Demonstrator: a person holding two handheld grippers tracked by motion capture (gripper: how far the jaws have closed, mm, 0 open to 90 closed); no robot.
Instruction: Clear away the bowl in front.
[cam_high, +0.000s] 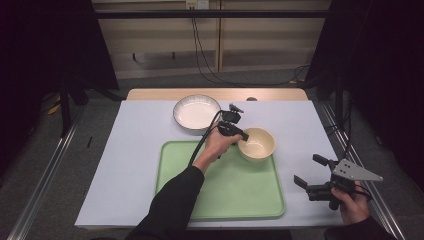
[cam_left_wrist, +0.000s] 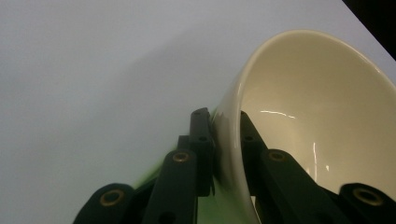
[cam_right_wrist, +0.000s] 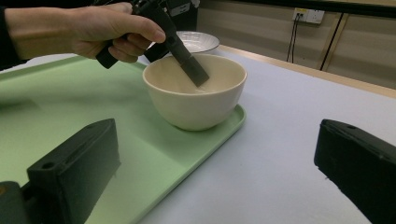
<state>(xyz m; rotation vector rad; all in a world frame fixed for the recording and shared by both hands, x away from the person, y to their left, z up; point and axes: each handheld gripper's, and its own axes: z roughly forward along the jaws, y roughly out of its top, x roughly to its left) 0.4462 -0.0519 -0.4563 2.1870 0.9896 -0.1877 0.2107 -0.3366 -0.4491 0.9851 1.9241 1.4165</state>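
A cream bowl (cam_high: 257, 145) stands upright on the far right corner of a green tray (cam_high: 235, 190). My left gripper (cam_high: 242, 136) is shut on the bowl's left rim, with one jaw inside and one outside. The left gripper view shows the bowl (cam_left_wrist: 317, 116) close up, the wall pinched between the jaws of the left gripper (cam_left_wrist: 223, 116). My right gripper (cam_high: 306, 169) is open and holds nothing, near the table's front right, off the tray. From the right gripper view, the bowl (cam_right_wrist: 196, 102) and the left gripper (cam_right_wrist: 187, 60) lie ahead of the right gripper (cam_right_wrist: 215, 135).
A white plate with a dark rim (cam_high: 196, 112) lies on the table behind the tray, close to the left hand. The tray (cam_right_wrist: 56, 93) has a low raised edge. The table's right edge runs just beyond the right hand.
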